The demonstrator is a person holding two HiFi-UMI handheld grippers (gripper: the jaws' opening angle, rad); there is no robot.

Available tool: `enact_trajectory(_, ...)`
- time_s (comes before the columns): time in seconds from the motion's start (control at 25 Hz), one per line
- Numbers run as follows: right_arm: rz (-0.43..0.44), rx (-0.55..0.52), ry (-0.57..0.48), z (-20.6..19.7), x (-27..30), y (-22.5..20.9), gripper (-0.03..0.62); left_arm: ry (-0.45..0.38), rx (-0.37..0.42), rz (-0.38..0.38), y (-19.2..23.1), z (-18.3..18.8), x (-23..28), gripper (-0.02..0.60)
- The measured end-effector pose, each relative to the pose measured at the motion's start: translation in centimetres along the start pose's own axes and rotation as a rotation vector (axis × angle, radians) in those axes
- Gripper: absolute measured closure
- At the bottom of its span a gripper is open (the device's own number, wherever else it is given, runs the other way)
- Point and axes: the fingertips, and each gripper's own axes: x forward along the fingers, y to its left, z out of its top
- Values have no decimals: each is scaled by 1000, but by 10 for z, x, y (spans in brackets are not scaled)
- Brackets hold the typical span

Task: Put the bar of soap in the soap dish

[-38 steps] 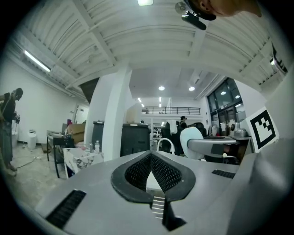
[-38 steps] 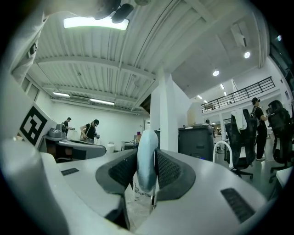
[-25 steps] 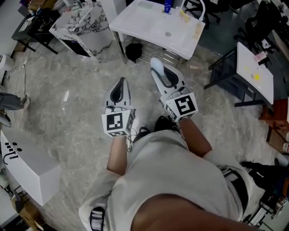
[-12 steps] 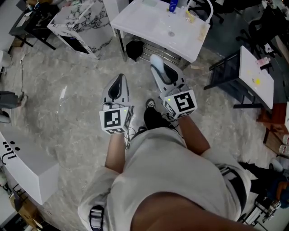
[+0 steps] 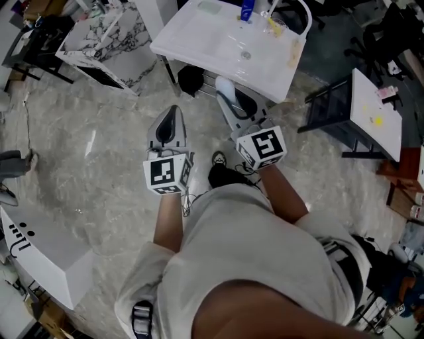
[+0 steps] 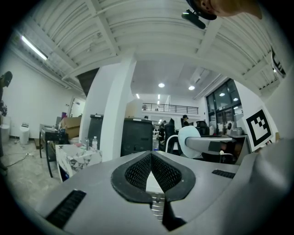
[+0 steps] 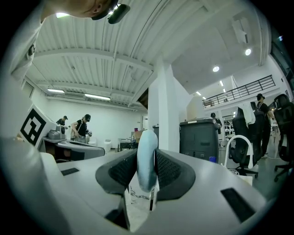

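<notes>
A pale blue oval bar of soap (image 7: pixel 147 158) stands on edge between the pads of my right gripper (image 7: pixel 148 170), which is shut on it. From the head camera the soap (image 5: pixel 226 87) sticks out past the right gripper (image 5: pixel 230 98), just short of the white sink table's (image 5: pixel 199 36) near edge. My left gripper (image 5: pixel 173 111) is level beside it on the left, over the floor. Its jaws (image 6: pixel 150 156) meet at the tip with nothing in them. A pale greenish tray (image 5: pixel 211 8), possibly the soap dish, lies at the sink's far left corner.
A blue bottle (image 5: pixel 246 10) and yellowish items (image 5: pixel 273 24) stand at the back of the sink. A black object (image 5: pixel 190 79) sits under it. A marble-patterned table (image 5: pixel 99 40) is at the left, a dark-framed white-topped table (image 5: pixel 374 109) at the right and a white box (image 5: pixel 40 245) at the near left.
Both grippers and the person have moved forward toward the sink table, which now lies closer to the gripper tips. The soap stays gripped in the right gripper.
</notes>
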Motion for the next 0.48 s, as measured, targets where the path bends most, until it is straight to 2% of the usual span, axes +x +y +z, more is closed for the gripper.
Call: enact_trajectory(0.48,-6,68,21,-19,56,-81,479,49,10,-27,5,-2,102,563)
